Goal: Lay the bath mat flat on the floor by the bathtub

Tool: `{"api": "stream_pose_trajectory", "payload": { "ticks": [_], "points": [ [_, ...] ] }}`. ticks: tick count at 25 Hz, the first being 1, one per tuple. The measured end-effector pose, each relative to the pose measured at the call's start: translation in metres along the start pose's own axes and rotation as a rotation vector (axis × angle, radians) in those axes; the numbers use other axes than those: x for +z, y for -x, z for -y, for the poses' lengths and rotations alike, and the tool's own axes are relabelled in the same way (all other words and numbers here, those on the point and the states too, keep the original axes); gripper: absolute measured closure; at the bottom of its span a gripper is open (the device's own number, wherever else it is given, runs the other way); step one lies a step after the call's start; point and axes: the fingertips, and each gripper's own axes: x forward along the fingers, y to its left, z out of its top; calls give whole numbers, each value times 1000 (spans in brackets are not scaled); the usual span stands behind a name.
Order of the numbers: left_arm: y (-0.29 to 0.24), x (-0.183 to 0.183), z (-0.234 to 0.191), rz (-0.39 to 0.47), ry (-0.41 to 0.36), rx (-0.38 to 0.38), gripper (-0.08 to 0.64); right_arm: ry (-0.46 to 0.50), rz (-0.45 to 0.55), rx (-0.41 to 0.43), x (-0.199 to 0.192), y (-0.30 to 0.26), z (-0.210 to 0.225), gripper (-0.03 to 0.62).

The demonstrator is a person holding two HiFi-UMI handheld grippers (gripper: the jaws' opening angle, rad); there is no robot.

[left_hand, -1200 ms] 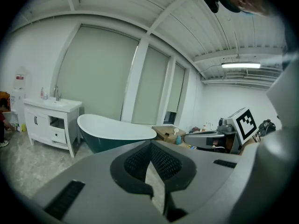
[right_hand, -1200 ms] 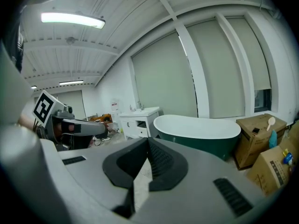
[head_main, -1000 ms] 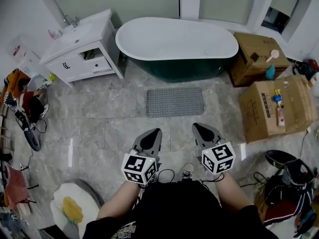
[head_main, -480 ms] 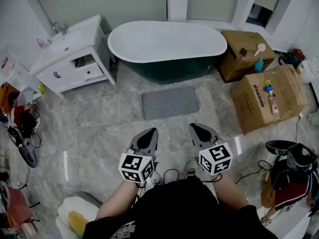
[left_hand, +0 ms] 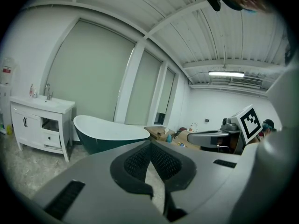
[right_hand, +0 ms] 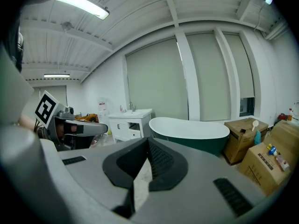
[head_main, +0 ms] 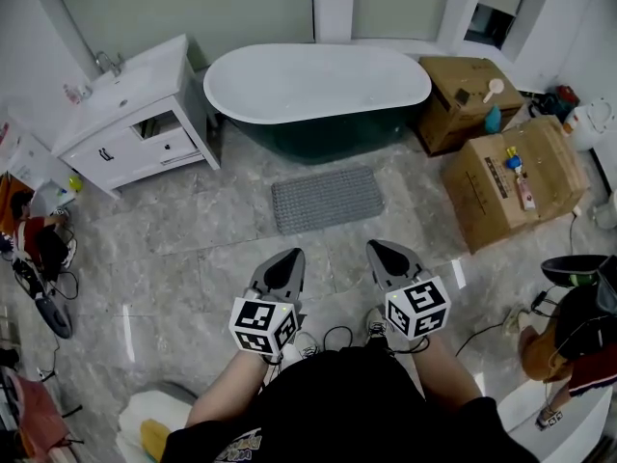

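Though the job is to lay the bath mat (head_main: 326,199) flat, the mat already looks flat on the floor (head_main: 193,249). It sits in the middle of the head view, just below the bathtub (head_main: 318,85), with a thin strip of bare floor between them.

The left claw (head_main: 292,255) and the right claw (head_main: 378,247) are side by side in the lower middle of the head view. Both point up the frame toward the mat. The mat is above them in the frame, apart from both, with bare floor in between.

The long side of the mat runs left to right in the frame, the same way as the long side of the tub. Its left end is straight above the left claw and its right end is straight above the right claw. So neither claw is clearly nearer; each one has its own end of the mat in front of it.

Each claw's own view shows its two dark tips pressed together with nothing between them. Both claws are closed and hold nothing.

I think the job is done, or almost done. If the mat needs a little fix, each claw could go straight ahead to its own end.
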Motion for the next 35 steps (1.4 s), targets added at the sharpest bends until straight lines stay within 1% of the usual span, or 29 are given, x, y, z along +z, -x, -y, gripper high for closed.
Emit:
{"api": "stream_pose_trajectory", "payload": {
  "ticks": [10,20,35],
  "points": [
    [11,-1,-12,-6,-1,-10,543,5,-11,0,-5,-6,-17,575],
    [19,-6,-19,-13,1,2,544,6,-24,16,-11,-10,-27,577],
    [29,-11,-16,-8,11,10,543,3,-22,18,-12,-4,-35,577]
  ]
}}
